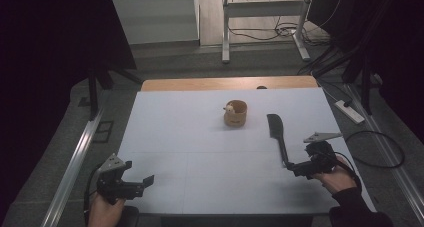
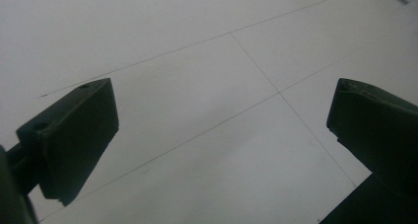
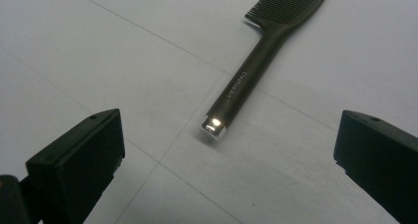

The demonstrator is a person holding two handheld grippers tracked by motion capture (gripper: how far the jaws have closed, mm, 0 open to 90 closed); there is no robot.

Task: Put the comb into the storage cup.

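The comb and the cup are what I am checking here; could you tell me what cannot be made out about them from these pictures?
- Comb: in the right gripper view the top edge cuts off its head; the handle lettering is too small to read.
- Cup: in the high view the pale thing at its rim is too small to identify; the wall hides its inside.
- Right gripper: whether it touches the comb's handle is unclear in the high view.

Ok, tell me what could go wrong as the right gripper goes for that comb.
1. The comb lies flat on the table, so the open right gripper may push its handle end away instead of closing on it.
2. The handle is thin and smooth; a grip at its tip could let the toothed end swing down.
3. The cup stands beyond the comb; a shove might send the comb towards it.
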